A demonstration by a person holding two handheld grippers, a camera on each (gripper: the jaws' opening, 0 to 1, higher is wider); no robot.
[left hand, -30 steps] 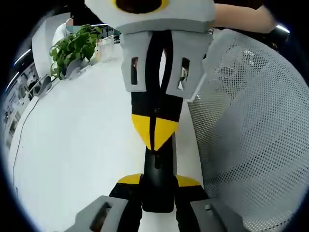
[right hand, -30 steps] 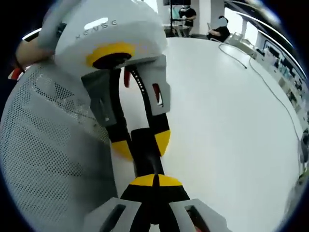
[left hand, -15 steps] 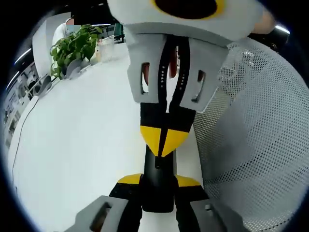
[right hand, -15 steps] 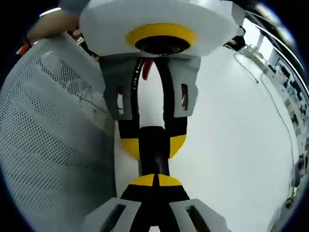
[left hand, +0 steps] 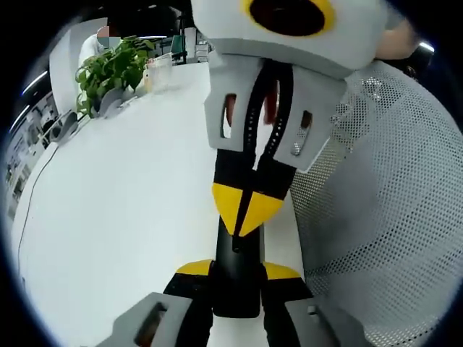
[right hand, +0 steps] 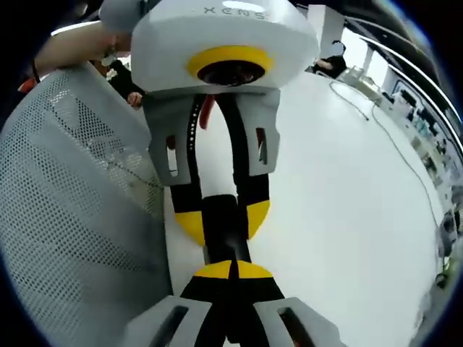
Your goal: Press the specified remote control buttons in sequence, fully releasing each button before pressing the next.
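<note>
A slim black remote point(left hand: 235, 253) stands between the yellow-tipped jaws of my left gripper point(left hand: 237, 272), which is shut on its sides. My right gripper point(left hand: 244, 213) comes down from the top of the left gripper view, shut, with its joined yellow tips resting on the remote's upper face. In the right gripper view my right gripper point(right hand: 231, 271) points its closed tips at the remote point(right hand: 221, 230). The left gripper point(right hand: 221, 220) holds the remote there from above. The remote's buttons are hidden behind the jaws.
A white table point(left hand: 123, 195) spreads out under both grippers. A grey mesh chair back point(left hand: 376, 217) stands close beside them, also seen as mesh point(right hand: 72, 238). A potted plant point(left hand: 108, 69) sits at the far edge. A thin cable point(right hand: 405, 152) crosses the table. A person's arm point(right hand: 72, 43) reaches in.
The right gripper has tilted and shifted slightly over the remote, its closed tips staying on it. The left gripper keeps its hold. The right gripper view has swung around.
</note>
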